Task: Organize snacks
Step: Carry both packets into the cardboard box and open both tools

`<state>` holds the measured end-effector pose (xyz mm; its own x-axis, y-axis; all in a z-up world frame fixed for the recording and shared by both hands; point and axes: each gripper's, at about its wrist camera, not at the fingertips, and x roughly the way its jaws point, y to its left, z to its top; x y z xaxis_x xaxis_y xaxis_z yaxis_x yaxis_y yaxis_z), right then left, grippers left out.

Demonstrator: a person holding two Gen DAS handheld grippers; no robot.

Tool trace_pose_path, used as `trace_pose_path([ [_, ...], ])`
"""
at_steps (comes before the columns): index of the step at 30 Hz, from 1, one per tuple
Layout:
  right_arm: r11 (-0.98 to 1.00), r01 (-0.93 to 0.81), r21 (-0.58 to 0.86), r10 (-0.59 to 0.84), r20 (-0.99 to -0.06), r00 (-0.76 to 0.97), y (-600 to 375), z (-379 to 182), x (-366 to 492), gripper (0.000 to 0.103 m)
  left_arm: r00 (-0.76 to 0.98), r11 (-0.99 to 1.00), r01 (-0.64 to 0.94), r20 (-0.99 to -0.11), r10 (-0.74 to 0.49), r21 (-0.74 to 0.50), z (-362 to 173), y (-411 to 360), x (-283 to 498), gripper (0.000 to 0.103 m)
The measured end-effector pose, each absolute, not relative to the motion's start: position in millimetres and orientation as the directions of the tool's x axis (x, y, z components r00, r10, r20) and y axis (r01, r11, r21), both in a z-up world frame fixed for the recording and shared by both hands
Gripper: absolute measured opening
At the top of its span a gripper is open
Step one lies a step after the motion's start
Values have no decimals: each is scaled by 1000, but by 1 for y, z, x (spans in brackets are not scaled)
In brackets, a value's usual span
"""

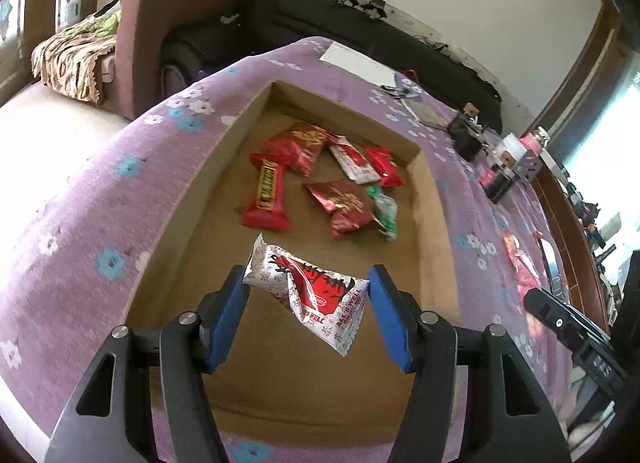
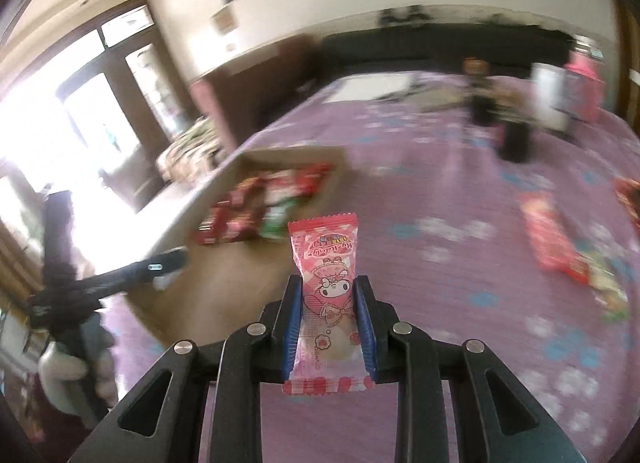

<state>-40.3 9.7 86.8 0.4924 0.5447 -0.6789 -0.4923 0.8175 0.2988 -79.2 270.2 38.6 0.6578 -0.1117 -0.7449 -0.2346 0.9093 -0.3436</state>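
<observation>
While the left gripper [image 1: 308,295] sat wide open around a white-and-red snack packet [image 1: 308,291] at lower centre, over the cardboard box [image 1: 434,223], the packet looked loose between the fingers. Red snacks [image 1: 304,147] lay mid-frame inside. The right gripper [image 2: 328,303] was clamped on a pink candy packet [image 2: 326,291], bottom centre, above the purple tablecloth [image 2: 440,167].
</observation>
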Motion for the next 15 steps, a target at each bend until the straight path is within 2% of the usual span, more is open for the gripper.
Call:
trace_pose_path([
  [5,766,-554,326,589,-702,400,71,81,-31,27,636,912,-246,-765,-105,-329,30,280,-66,61],
  [13,763,-581,283,546,-763,346,128,53,-17,27,628,917,-245,-772,-97,-315,25,288,-58,64],
  [15,769,-572,285,538,-772,339,132,46,-13,27,632,918,-232,-768,-109,-321,25,287,-59,68],
])
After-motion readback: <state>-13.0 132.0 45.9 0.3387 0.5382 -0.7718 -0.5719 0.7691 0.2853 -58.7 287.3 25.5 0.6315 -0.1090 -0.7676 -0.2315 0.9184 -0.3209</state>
